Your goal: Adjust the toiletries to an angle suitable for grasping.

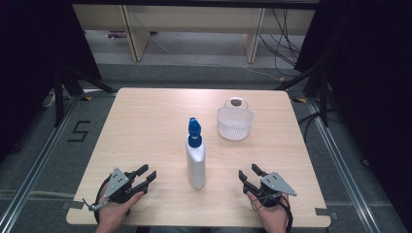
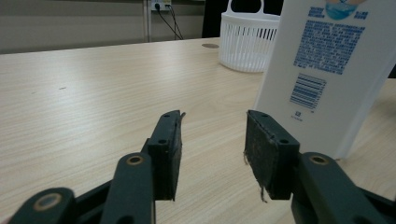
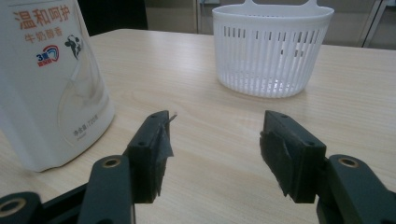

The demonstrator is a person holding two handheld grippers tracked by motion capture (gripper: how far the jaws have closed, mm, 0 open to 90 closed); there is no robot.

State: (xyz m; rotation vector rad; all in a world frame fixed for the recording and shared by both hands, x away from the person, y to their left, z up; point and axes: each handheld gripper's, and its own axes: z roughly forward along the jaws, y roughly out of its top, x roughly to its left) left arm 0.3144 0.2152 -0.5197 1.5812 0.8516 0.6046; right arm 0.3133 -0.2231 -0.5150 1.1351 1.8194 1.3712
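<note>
A white bottle (image 1: 196, 162) with a blue pump top stands upright in the middle of the wooden table (image 1: 145, 121). Behind it to the right sits an empty white slotted basket (image 1: 234, 122) with a handle. My left gripper (image 1: 146, 176) rests open near the front left edge, held in a hand, left of the bottle. My right gripper (image 1: 248, 175) rests open at the front right. In the left gripper view the bottle (image 2: 327, 70) stands just right of the open jaws (image 2: 212, 140), with the basket (image 2: 247, 39) beyond. The right gripper view shows the bottle (image 3: 51, 79) at left and the basket (image 3: 272, 49) ahead of the open jaws (image 3: 215, 149).
Dark curtains flank the table on both sides. Beyond the far edge are wooden furniture legs (image 1: 136, 34) and cables (image 1: 286, 43) on the grey floor. A "5" marking (image 1: 79, 131) lies on the floor at left.
</note>
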